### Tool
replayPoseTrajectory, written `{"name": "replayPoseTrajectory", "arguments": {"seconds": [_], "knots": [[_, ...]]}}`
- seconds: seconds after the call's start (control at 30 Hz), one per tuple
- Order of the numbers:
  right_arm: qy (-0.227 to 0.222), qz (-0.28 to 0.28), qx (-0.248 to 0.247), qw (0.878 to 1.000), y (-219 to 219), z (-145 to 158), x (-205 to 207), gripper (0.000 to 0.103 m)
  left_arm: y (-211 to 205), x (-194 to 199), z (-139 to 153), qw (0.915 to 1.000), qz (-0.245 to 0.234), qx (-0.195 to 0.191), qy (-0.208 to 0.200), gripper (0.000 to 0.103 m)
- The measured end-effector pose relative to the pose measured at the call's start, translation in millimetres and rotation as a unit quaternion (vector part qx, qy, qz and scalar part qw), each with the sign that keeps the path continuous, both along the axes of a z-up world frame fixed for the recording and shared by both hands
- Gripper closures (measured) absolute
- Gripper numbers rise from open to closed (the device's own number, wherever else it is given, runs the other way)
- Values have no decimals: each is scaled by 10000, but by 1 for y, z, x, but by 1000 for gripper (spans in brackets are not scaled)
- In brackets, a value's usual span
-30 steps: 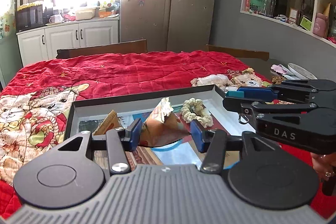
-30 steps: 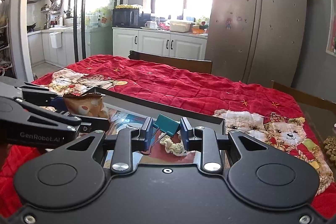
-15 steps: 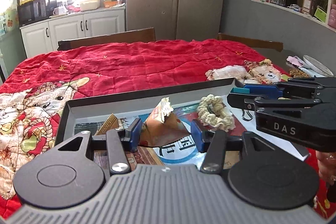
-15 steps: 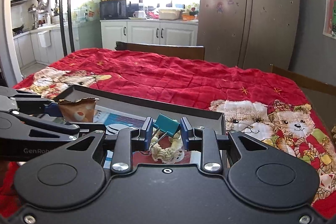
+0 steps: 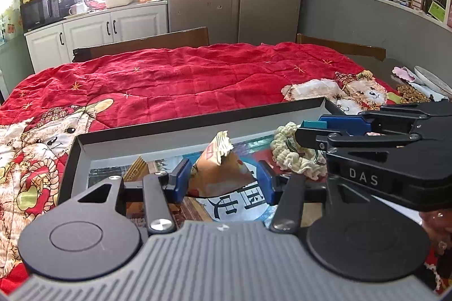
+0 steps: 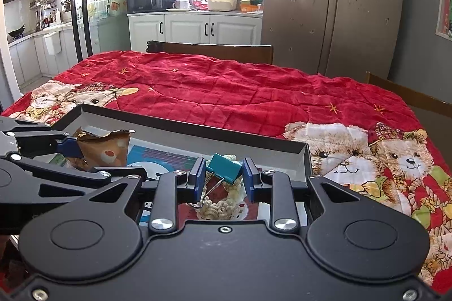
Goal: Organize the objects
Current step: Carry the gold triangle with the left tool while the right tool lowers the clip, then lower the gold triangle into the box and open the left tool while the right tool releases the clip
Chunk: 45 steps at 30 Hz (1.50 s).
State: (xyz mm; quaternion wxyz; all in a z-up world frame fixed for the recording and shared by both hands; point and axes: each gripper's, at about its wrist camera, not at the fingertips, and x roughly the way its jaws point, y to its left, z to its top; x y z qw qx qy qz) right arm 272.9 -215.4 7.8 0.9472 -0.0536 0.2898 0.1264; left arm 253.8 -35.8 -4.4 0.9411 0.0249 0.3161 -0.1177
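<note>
My left gripper is shut on a torn brown snack packet and holds it above the shallow dark tray. My right gripper is shut on a teal binder clip, above a cream scrunchie that lies in the tray. The scrunchie sits right of the packet in the left wrist view, where the right gripper reaches in from the right. The packet and the left gripper show at the left of the right wrist view.
The tray lies on a red quilt with bear prints over a table. A printed sheet lines the tray bottom. A brown item lies in the tray's left part. Chair backs stand behind the table. Dishes sit at the far right.
Both grippers moved forward and lower over the tray, each keeping its hold. The scrunchie now lies nearer under the right gripper.
</note>
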Motion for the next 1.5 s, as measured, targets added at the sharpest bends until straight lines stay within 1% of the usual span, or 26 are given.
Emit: {"name": "replayPoseTrajectory", "arguments": {"seconds": [0.5, 1.03, 1.5], "knots": [[72, -2, -42, 10000, 1, -2, 5, 76, -3, 8, -8, 9999, 52, 81, 119, 49], [298, 58, -210, 9993, 9, -7, 14, 76, -3, 12, -13, 9995, 71, 141, 291, 49], [388, 63, -260, 9989, 11, -9, 17, 76, -3, 16, -15, 9988, 81, 183, 449, 49]]}}
